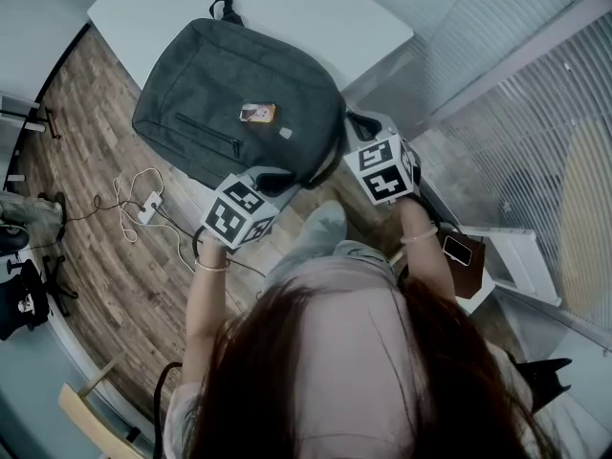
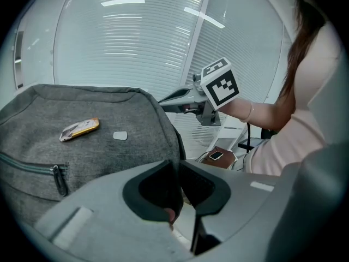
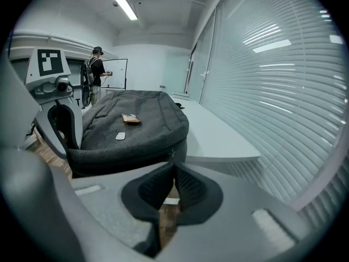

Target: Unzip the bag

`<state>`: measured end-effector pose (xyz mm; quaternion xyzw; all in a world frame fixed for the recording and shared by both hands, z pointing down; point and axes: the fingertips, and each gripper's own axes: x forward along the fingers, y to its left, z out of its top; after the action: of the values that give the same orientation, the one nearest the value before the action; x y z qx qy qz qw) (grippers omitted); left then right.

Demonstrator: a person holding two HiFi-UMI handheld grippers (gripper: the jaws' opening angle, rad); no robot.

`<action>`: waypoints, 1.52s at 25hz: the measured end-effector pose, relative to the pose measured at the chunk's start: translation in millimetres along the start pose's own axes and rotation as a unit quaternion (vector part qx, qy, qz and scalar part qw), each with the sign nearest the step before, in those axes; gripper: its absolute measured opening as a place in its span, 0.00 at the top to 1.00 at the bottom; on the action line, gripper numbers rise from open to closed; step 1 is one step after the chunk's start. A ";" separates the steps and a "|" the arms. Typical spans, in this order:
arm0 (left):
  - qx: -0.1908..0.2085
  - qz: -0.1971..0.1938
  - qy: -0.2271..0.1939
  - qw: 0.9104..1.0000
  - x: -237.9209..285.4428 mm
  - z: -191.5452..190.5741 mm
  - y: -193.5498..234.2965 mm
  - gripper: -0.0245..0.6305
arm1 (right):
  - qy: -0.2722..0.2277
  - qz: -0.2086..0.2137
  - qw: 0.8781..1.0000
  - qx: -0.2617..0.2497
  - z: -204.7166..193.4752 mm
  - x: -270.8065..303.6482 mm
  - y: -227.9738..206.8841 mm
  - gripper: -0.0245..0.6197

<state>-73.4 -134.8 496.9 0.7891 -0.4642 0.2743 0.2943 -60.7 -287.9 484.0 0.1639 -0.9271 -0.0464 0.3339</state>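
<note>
big white table point(image 1: 287, 8) taking up top of head view. grey bag point(image 1: 220, 84) lying flat on it, near end hanging over table edge toward person. down at that end, left gripper point(image 2: 177, 167) clamping bag's near edge, jaws pressing together on dark rim. right gripper point(image 3: 173, 167) sitting at bag's near right corner, jaws pinching shut right at little zipper pull point(image 3: 171, 155) on side seam, looks like. tiny orange tag point(image 1: 256, 113) lying on bag's top face.
</note>
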 end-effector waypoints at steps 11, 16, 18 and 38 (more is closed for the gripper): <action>0.003 -0.005 -0.004 1.000 0.0 -0.6 -0.6 0.87 | -0.007 0.012 0.999 -0.036 5.5 8.2 -8.8 0.94; 0.004 -0.010 -0.007 1.000 -1.0 -0.1 0.9 0.87 | -0.008 0.015 0.999 -0.044 11.4 15.1 -14.9 0.94; 0.004 -0.010 -0.006 1.000 -0.8 -0.6 0.9 0.87 | -0.009 0.017 0.999 -0.048 12.5 17.7 -16.6 0.94; 0.016 -0.003 -0.007 1.000 3.1 -2.3 1.1 0.88 | -0.025 0.047 0.994 -0.090 28.7 41.5 -32.3 0.94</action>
<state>-73.4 -135.3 500.9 0.7969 -0.4593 0.2754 0.2795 -100.2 -332.9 480.6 0.0883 -0.9340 -0.1184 0.3254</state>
